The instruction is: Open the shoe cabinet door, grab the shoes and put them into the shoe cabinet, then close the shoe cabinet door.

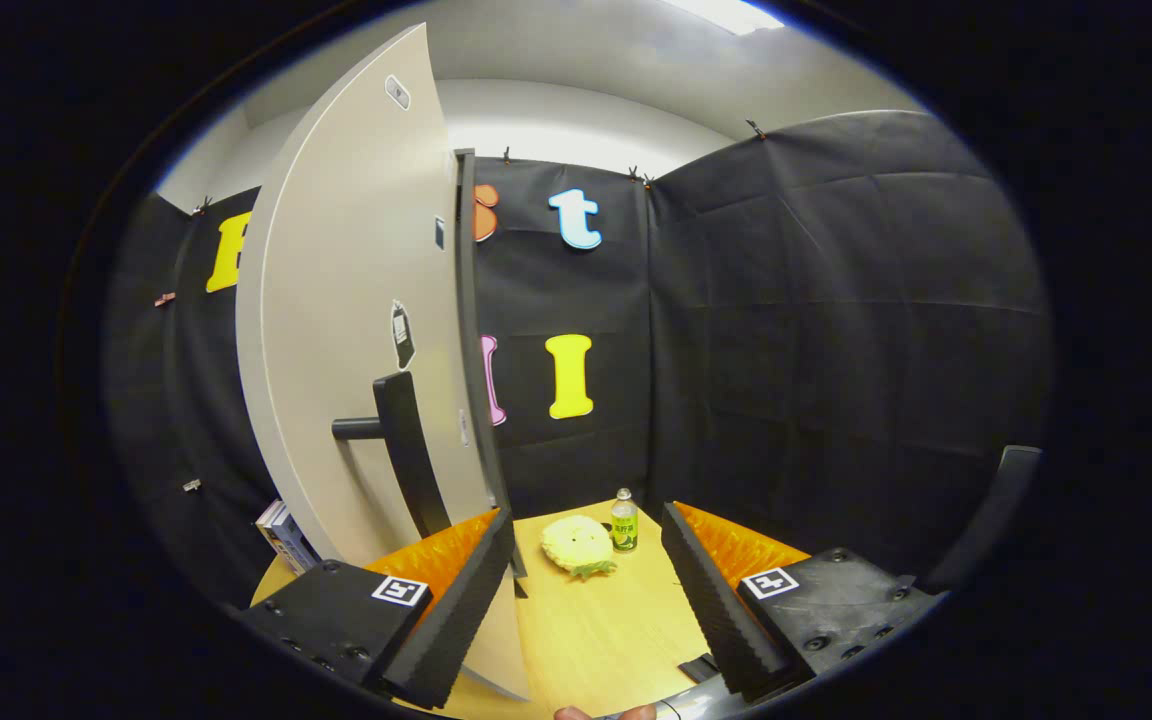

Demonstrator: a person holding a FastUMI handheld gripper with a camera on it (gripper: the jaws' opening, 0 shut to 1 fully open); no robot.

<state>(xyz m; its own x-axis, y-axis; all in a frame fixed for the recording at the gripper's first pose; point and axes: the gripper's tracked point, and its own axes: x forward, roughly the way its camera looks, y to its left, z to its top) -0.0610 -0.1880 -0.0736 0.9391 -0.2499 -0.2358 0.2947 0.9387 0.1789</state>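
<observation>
The pale cabinet door point(356, 330) stands swung open, with its dark edge point(469, 330) turned toward me. A black bar handle point(406, 450) sticks out from its face. My gripper point(586, 518) is open. The door's lower edge runs down just inside the left finger point(456, 610), and I cannot tell if they touch. The right finger point(716, 600) is apart from the door. Just ahead, between the fingertips, a yellow, rounded, soft-looking shoe with a green fringe point(578, 545) lies on the wooden tabletop point(616, 630).
A small bottle with a green label point(624, 522) stands right behind the yellow shoe. Books point(281, 535) lean behind the door at its lower left. A black bar point(991, 510) rises beyond the right finger. A person's fingertips point(606, 712) show under the gripper.
</observation>
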